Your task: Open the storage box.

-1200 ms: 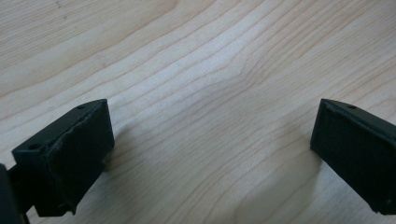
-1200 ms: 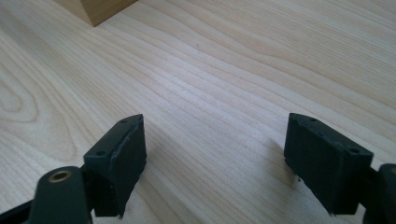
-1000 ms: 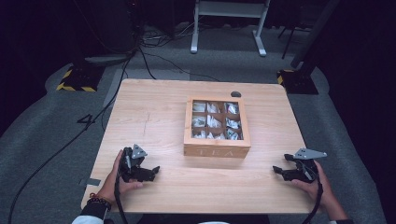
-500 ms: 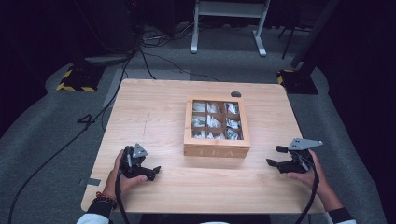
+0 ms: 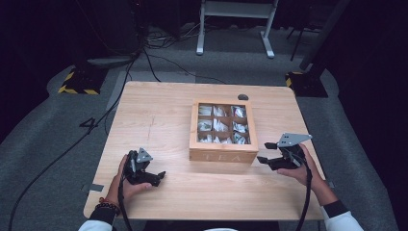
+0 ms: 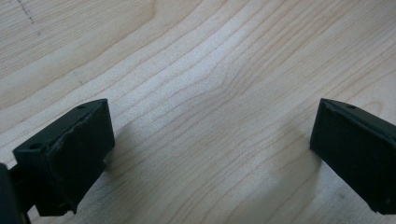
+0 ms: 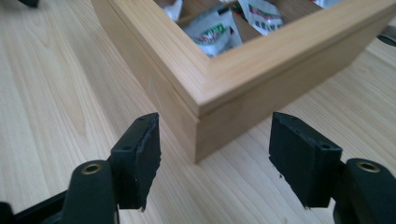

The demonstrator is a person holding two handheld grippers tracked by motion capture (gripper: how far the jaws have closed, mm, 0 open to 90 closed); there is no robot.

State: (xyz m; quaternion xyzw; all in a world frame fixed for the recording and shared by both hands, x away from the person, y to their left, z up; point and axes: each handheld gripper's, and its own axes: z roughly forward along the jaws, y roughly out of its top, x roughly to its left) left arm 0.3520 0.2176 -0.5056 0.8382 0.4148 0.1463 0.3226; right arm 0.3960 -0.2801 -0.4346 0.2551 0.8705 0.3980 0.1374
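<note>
High view: tea box (image 5: 223, 131) sits mid-table. Right gripper (image 5: 269, 159), jaws wide and empty, faces its five o'clock corner; close squarely on a wall, not the corner. Left gripper (image 5: 155, 176) rests wide, empty.

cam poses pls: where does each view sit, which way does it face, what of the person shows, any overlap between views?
High view: above the person's side, facing forward and down on the table; forearms, hands, left gripper, right gripper.
Left gripper view: on the left gripper, aimed down at bare tabletop between open jaws.
Right gripper view: on the right gripper, aimed at a corner of the tea box, jaws open.
Shared: high and right gripper views both show the tea box.
</note>
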